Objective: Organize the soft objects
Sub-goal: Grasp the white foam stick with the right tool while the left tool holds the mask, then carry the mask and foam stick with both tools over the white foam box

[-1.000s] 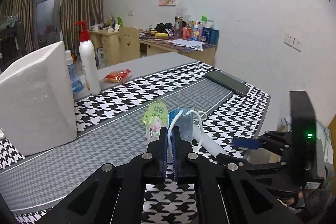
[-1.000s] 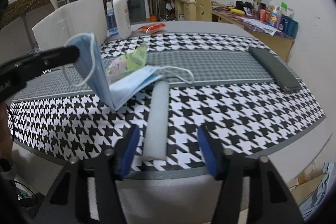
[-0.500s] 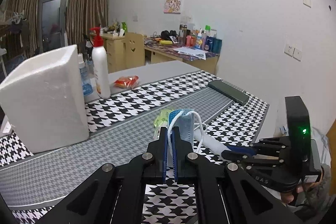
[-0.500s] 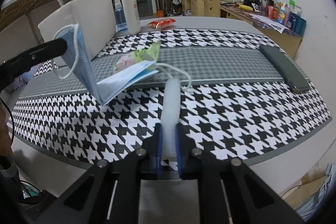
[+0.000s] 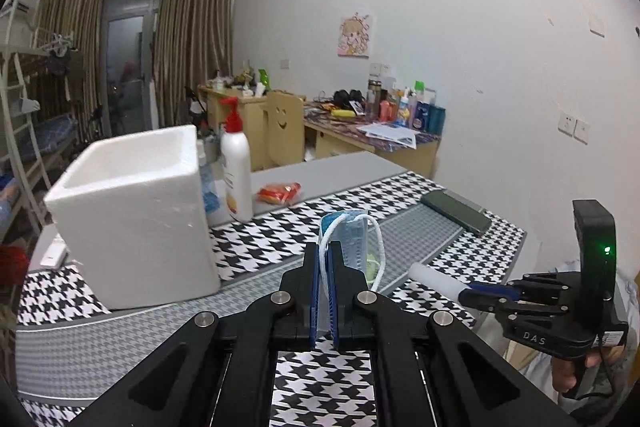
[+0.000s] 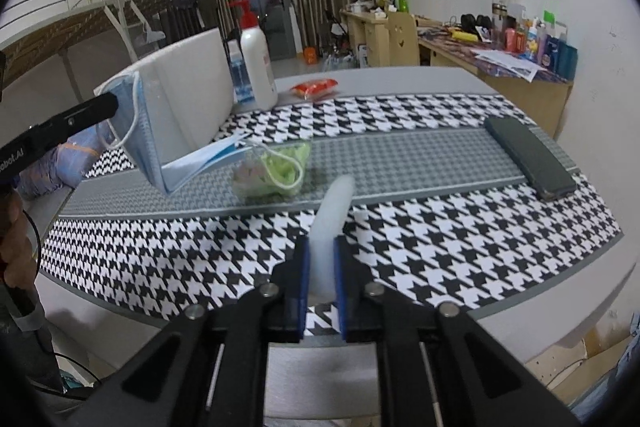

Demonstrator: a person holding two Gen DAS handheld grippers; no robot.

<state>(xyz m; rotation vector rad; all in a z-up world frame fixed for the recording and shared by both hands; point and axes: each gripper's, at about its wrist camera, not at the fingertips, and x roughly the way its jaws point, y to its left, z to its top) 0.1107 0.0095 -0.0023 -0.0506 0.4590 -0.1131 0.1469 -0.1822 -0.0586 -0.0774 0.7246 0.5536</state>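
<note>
While both grippers point downward over the houndstooth table mat [image 6: 460, 243], the right gripper [image 6: 321, 259] is clamped narrowly on the near end of a white foam tube [image 6: 334, 211]; the tube's long axis runs away from the camera, its far end raised. The left gripper [image 5: 323, 259] is pinched tight on a blue face mask [image 5: 352, 239], which hangs folded above the mat. Beyond stands a white foam box [image 5: 132, 211].
</note>
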